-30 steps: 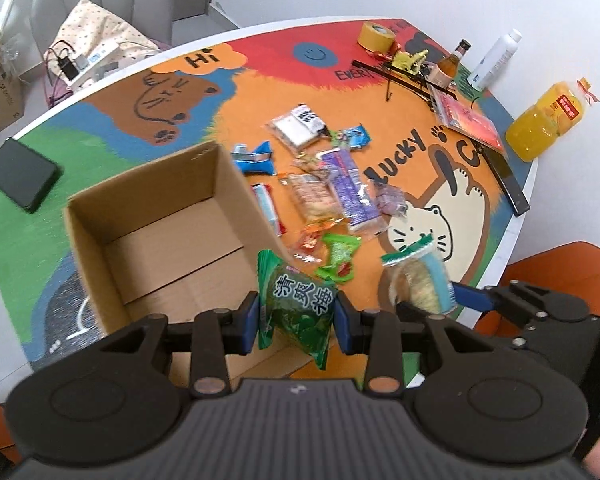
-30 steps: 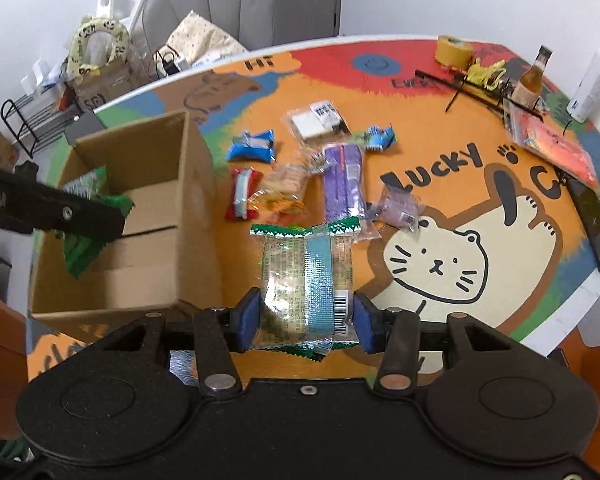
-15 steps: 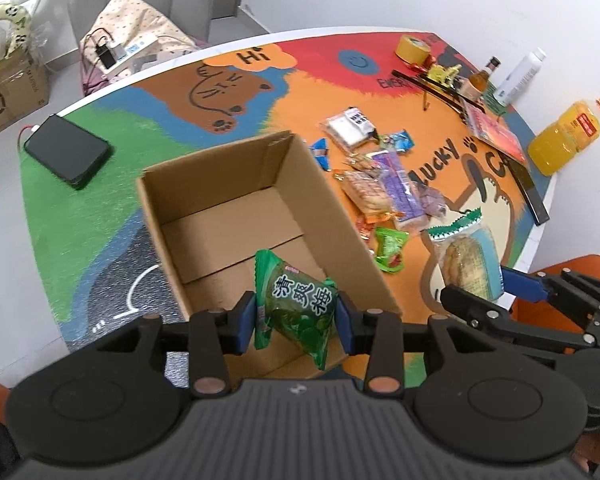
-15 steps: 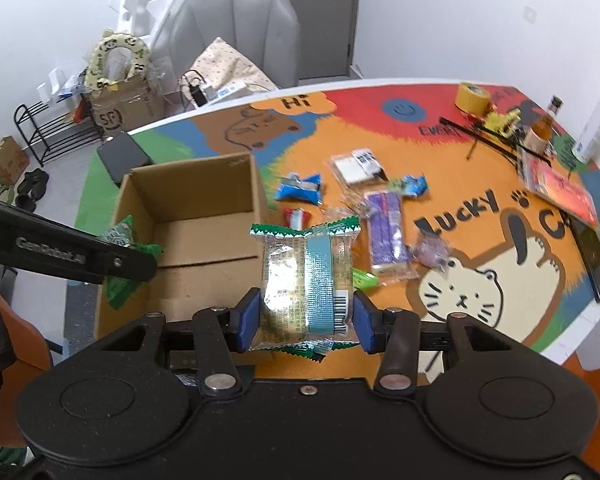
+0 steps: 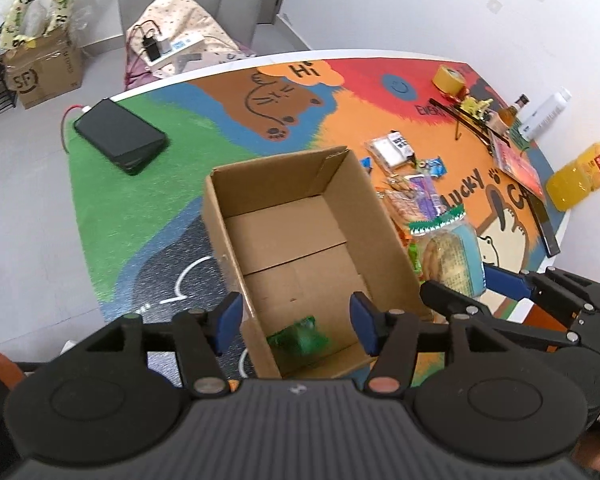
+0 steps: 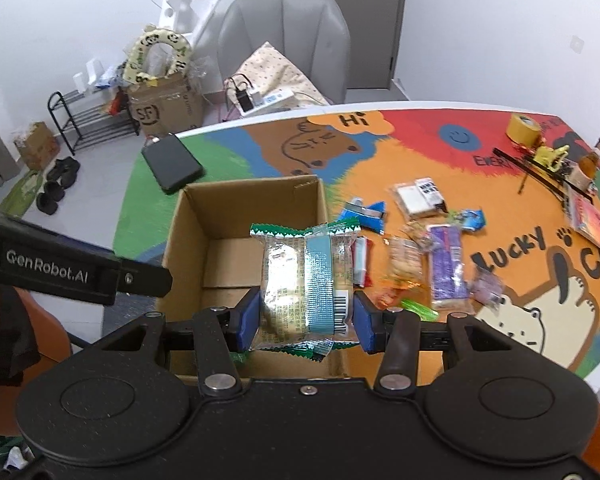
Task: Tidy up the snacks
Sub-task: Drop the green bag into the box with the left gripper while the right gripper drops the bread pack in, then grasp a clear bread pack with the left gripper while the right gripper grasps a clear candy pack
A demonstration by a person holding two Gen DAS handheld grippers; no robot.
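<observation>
An open cardboard box (image 5: 284, 184) stands on the colourful table mat. My left gripper (image 5: 296, 314) hovers over the box's near end, its jaws opening with nothing between the pads. A green snack packet (image 5: 300, 338) lies blurred on the box floor below them. My right gripper (image 6: 304, 320) is shut on a clear cake packet with a teal stripe (image 6: 304, 276), held above the box's (image 6: 252, 204) near right side. That cake packet (image 5: 448, 256) also shows at the right in the left wrist view. Several loose snacks, among them a purple packet (image 6: 444, 264), lie right of the box.
A black flat device (image 5: 120, 136) lies on the green part of the mat. A yellow tape roll (image 5: 448, 78), small bottles, a red booklet and an orange juice bottle (image 5: 580, 174) stand along the far right edge. A grey chair (image 6: 284, 40) stands behind the table.
The left jaws have opened and the green packet has dropped out of them into the box. Both grippers have shifted left, over the box, the right one still holding the cake packet.
</observation>
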